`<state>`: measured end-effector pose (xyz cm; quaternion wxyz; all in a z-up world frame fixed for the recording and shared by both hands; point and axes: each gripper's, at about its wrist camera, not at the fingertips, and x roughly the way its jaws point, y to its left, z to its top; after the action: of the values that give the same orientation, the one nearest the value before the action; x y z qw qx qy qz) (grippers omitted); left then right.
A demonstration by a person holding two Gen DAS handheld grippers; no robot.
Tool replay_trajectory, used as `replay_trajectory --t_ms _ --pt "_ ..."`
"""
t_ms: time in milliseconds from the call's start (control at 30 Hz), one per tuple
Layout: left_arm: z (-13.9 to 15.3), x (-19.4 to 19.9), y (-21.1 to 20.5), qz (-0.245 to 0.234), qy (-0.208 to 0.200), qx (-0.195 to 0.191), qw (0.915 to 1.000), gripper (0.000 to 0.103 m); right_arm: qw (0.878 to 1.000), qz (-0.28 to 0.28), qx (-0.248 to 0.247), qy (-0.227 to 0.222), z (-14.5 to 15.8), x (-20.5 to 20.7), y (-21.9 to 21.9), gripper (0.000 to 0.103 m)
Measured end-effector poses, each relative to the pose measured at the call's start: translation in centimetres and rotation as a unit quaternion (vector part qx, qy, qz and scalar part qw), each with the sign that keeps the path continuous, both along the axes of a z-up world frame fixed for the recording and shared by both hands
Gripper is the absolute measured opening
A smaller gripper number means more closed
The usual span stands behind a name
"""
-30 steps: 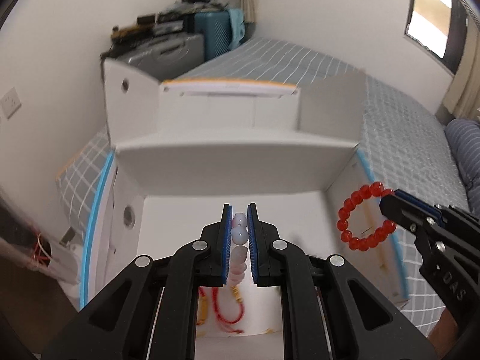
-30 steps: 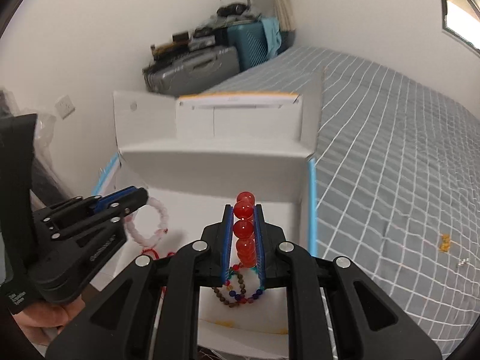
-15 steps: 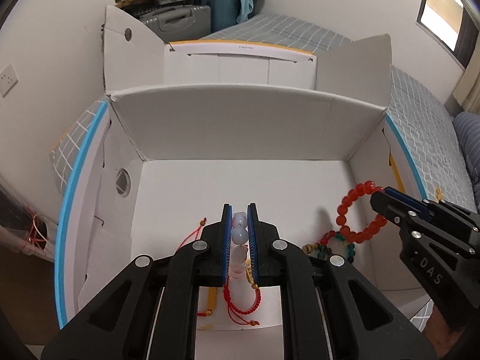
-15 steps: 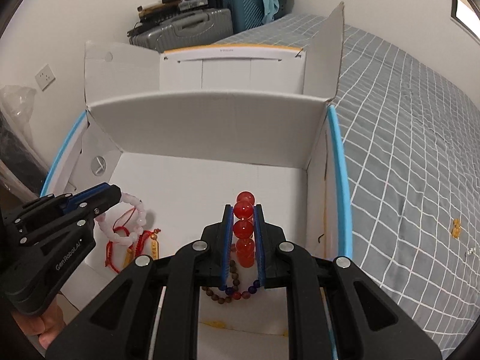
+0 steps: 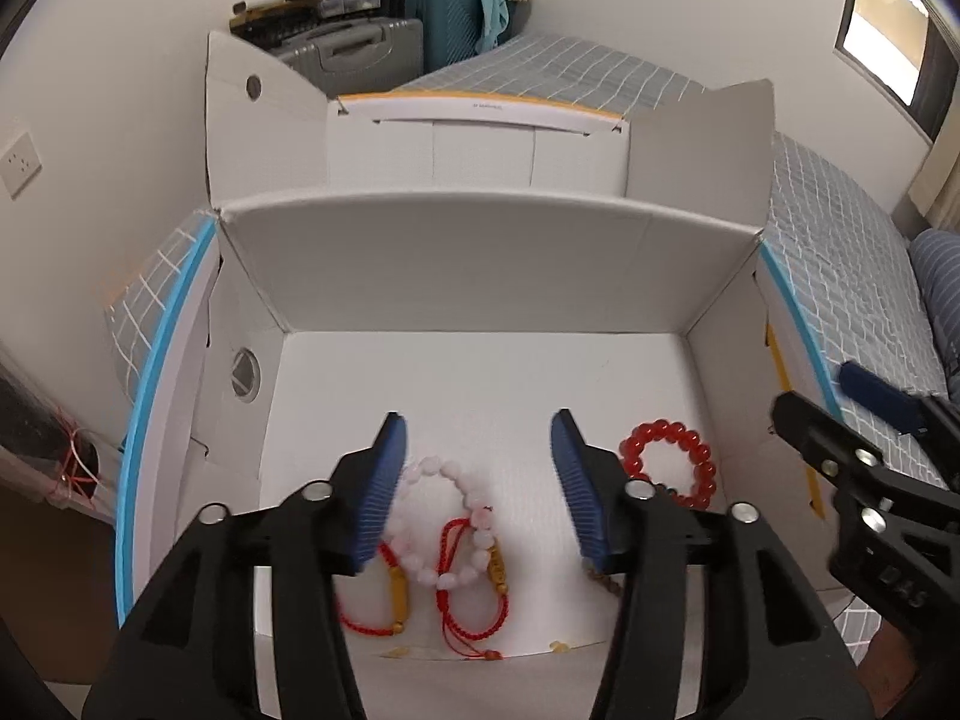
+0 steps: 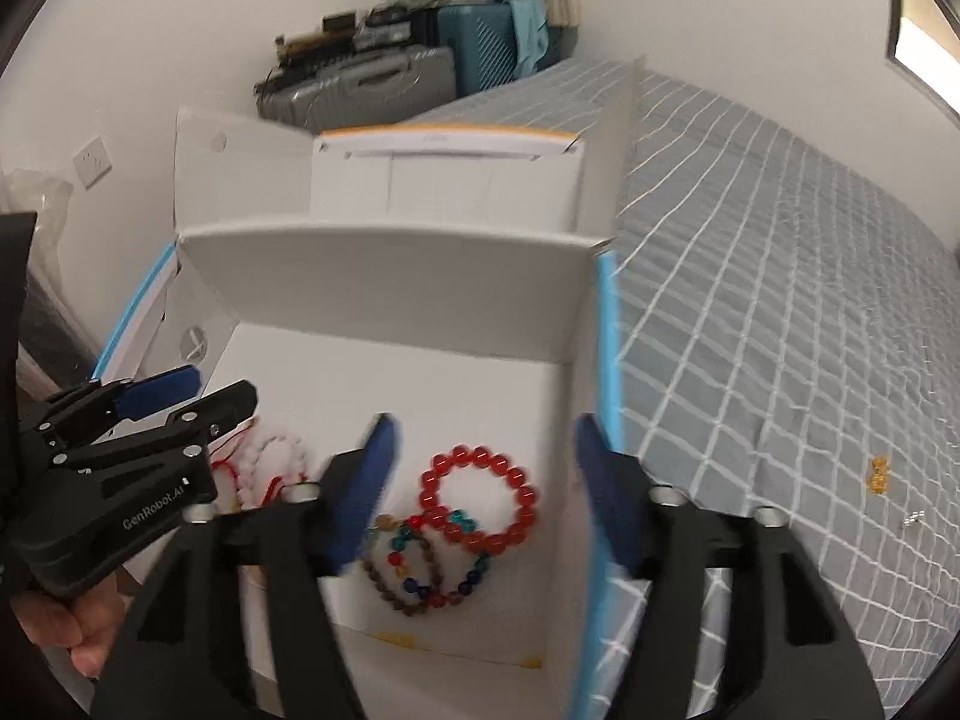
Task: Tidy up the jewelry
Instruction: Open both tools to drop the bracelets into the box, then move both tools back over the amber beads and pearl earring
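Note:
A white cardboard box (image 5: 480,264) stands open on the bed, also in the right wrist view (image 6: 384,276). On its floor lie a pale pink bead bracelet (image 5: 447,531), red cord bracelets (image 5: 474,612), a red bead bracelet (image 5: 672,468) and a multicoloured bead bracelet (image 6: 432,564). The red bead bracelet (image 6: 480,498) lies flat below my right gripper. My left gripper (image 5: 480,450) is open above the pink bracelet. My right gripper (image 6: 483,450) is open and empty; it also shows at the right edge of the left wrist view (image 5: 840,402).
The box's flaps (image 5: 264,120) stand up at the back and sides. A grey checked bedspread (image 6: 780,300) spreads to the right, with a small yellow item (image 6: 877,474) on it. Suitcases (image 5: 360,48) stand against the far wall.
Both grippers have opened. The pink bracelet dropped from the left gripper and the red bead bracelet from the right; both now lie on the box floor.

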<state>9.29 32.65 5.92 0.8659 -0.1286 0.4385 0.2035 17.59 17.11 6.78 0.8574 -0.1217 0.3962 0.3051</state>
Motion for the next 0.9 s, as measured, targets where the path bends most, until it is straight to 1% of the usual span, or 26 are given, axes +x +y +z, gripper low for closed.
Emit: replay_trajectory --t_ms 33,100,133,200,300,333,400,500,567,600,733,833,900 --pt "0.1 0.2 -0.1 -0.003 -0.002 -0.002 1.0 0.062 1.0 -0.006 0.002 -0.011 0.2 0.0 -0.7 0.08" --pt "0.4 0.5 -0.9 -0.014 -0.005 -0.001 0.9999 0.064 0.999 -0.022 0.002 -0.04 0.6 0.2 -2.4 0.09" --pt "0.6 0.8 -1.4 -0.02 -0.007 0.002 0.9998 0.067 0.998 -0.035 0.001 -0.055 0.6 0.4 -3.7 0.092" --pt "1.1 1.4 -2.5 -0.032 -0.016 0.006 0.9994 0.073 0.996 -0.055 -0.003 -0.069 0.5 1.0 -6.0 0.094" --pt "1.7 3.0 -4.5 -0.051 -0.029 0.003 0.9982 0.081 0.992 -0.102 -0.012 -0.069 -0.2 2.9 -10.9 0.095" --pt "1.8 3.5 -5.3 -0.059 -0.035 0.002 0.9977 0.082 0.991 -0.117 -0.016 -0.067 -0.4 3.6 -12.6 0.095" --pt "2.1 4.9 -7.9 -0.091 -0.042 0.003 0.995 0.084 0.988 -0.141 -0.019 -0.06 -0.8 4.8 -15.3 0.095" --pt "2.6 7.2 -12.4 -0.148 -0.044 0.016 0.9878 0.087 0.979 -0.194 -0.023 -0.05 -1.6 6.9 -21.1 0.095" --pt "3.2 8.2 -14.8 -0.172 -0.052 0.02 0.9835 0.09 0.973 -0.225 -0.025 -0.045 -2.0 8.1 -24.3 0.095" --pt "3.6 9.1 -16.5 -0.188 -0.059 0.02 0.9801 0.094 0.97 -0.237 -0.024 -0.041 -2.2 8.7 -25.9 0.095" --pt "4.3 11.9 -22.5 -0.24 -0.077 0.024 0.9675 0.097 0.961 -0.277 -0.006 -0.019 -3.8 10.9 -32.9 0.095" --pt "3.4 14.5 -27.7 -0.275 -0.08 0.027 0.9579 0.097 0.956 -0.293 0.01 -0.01 -4.9 12.5 -36.3 0.095" --pt "2.3 16.2 -30.1 -0.286 -0.075 0.025 0.9549 0.097 0.956 -0.294 0.02 -0.01 -6.0 13.6 -38.4 0.095"
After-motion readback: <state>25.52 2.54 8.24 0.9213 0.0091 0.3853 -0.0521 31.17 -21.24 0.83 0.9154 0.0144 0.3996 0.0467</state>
